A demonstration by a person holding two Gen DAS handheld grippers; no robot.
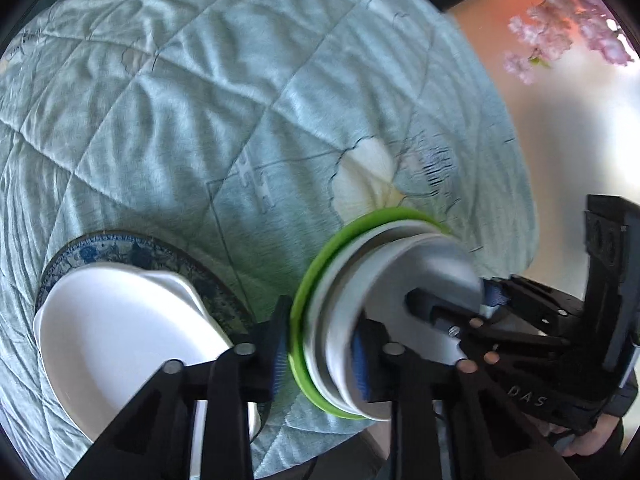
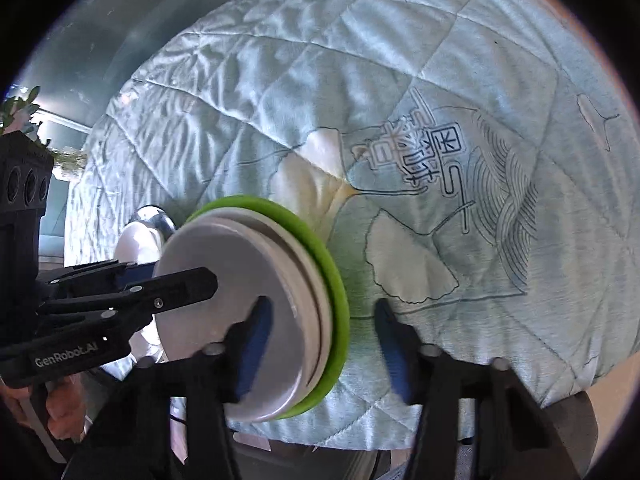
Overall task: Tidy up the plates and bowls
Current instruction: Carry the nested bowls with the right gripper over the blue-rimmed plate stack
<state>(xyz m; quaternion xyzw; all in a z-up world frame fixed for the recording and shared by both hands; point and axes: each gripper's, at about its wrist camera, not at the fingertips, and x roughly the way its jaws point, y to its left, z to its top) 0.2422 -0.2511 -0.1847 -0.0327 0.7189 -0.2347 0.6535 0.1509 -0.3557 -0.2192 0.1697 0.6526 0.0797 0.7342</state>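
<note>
A stack of dishes (image 1: 344,292) lies near the front edge of the pale blue quilt (image 1: 180,112): a green plate (image 2: 338,280) underneath, white plates on it, and a grey-white bowl (image 2: 240,256) on top. My left gripper (image 1: 320,360) is shut on the stack's rim, one blue pad against the green plate and the other inside the bowl. My right gripper (image 2: 324,350) straddles the opposite rim. Its left pad (image 2: 256,340) is at the bowl's inner face, while its right pad (image 2: 390,352) stands off the green plate, so it is open.
A white oval dish (image 1: 120,332) rests on a blue patterned plate (image 1: 132,250) to the left of the stack. Pink blossoms (image 1: 560,24) hang beyond the quilt's right edge. A hand (image 2: 60,412) holds the left gripper's handle.
</note>
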